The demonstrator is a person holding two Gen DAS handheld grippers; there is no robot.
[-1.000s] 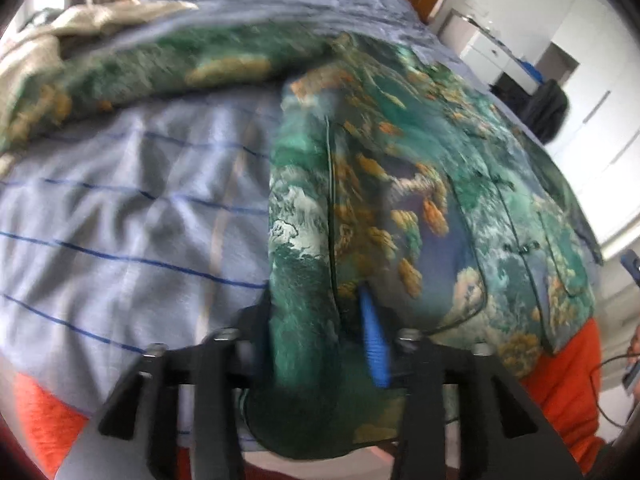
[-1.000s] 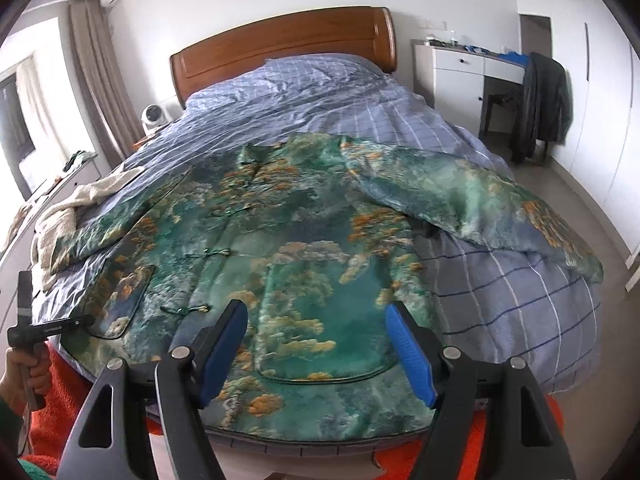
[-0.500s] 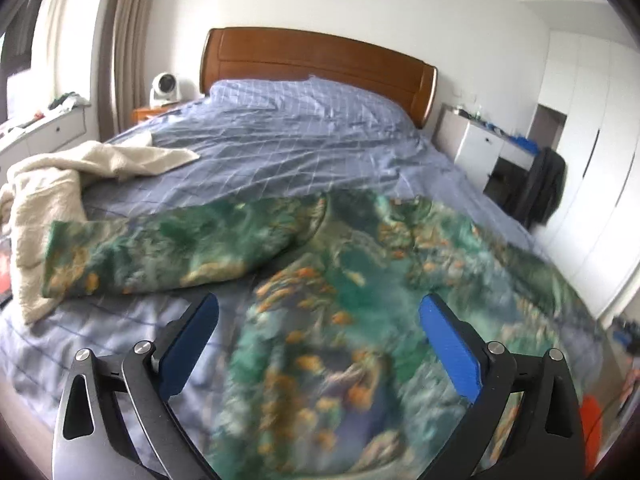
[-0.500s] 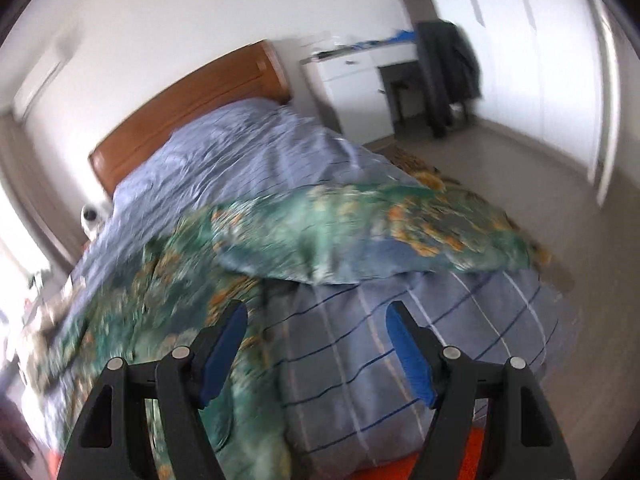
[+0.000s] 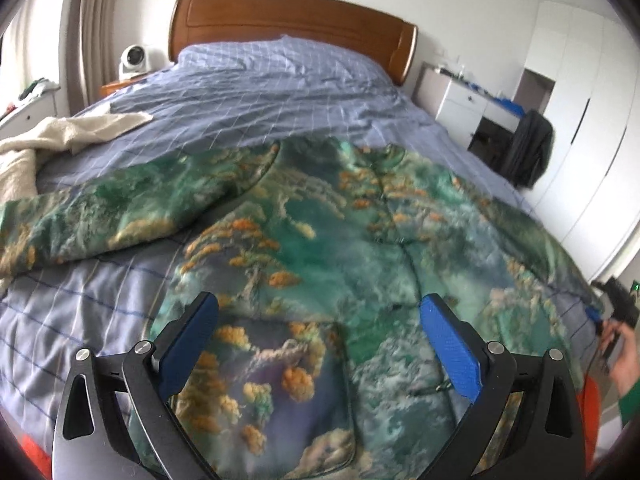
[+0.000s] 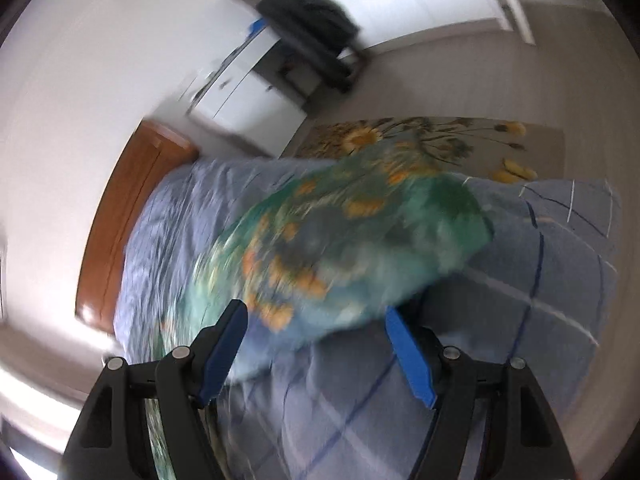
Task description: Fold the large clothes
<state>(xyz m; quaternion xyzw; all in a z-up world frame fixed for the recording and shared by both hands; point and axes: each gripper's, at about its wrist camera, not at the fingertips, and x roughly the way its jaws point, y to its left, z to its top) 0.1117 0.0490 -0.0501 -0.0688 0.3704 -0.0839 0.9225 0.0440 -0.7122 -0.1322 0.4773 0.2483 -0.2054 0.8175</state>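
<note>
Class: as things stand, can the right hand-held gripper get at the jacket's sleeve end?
Probably yes: the right hand-held gripper is open, and the sleeve end lies just ahead on the quilt, nothing between.

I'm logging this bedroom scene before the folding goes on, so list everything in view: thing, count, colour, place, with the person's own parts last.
jacket: one, green with orange print, spread flat on the bed, sleeves out to both sides
bedspread: one, blue-grey checked, covering the bed
headboard: one, brown wood, far end of the bed
blanket: one, cream, on the bed's left edge
fan: one, white, left of the headboard
desk: one, white, right of the bed
dark garment: one, black, hung by the desk
rug: one, sunflower print, on the floor beside the bed
left gripper: black, blue pads, open above the jacket's hem
right gripper: black, blue pads, open near one sleeve end
hand: one, far right edge
</note>
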